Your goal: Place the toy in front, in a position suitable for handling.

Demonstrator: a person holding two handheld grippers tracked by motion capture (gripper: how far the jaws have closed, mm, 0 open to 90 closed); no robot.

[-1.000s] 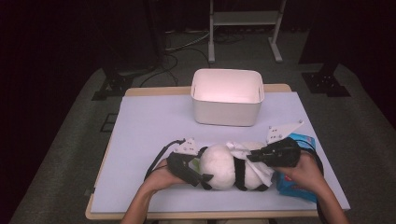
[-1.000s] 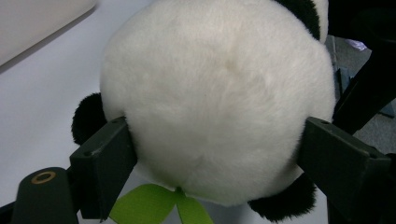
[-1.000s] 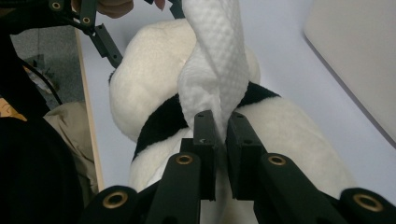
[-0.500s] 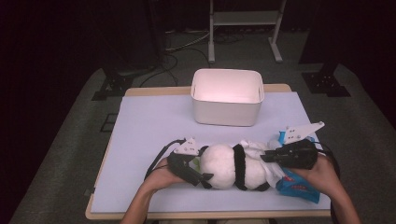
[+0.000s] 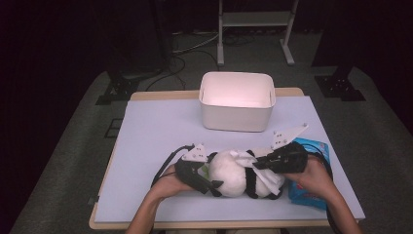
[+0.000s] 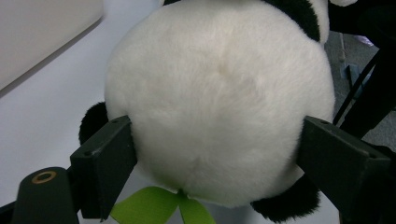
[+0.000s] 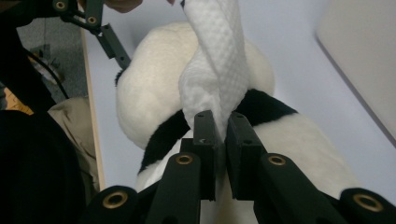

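Note:
A black-and-white panda plush lies on its side near the table's front edge. My left gripper grips its round white head, one jaw pressed into the fur on each side; a green ribbon pokes out below. My right gripper hovers over the panda's body, shut on a white textured wipe. The wipe twists upward from the jaws in the right gripper view and drapes across the plush in the high view. My right gripper points along the black band on the panda's back.
A white bin stands at the back middle of the pale table. A blue wipe packet lies at the front right, partly under the right hand. Black cables loop behind the left gripper.
The right hand swung out to the right over the blue packet, then came back left over the panda with the wipe. The left gripper and the panda stayed put.

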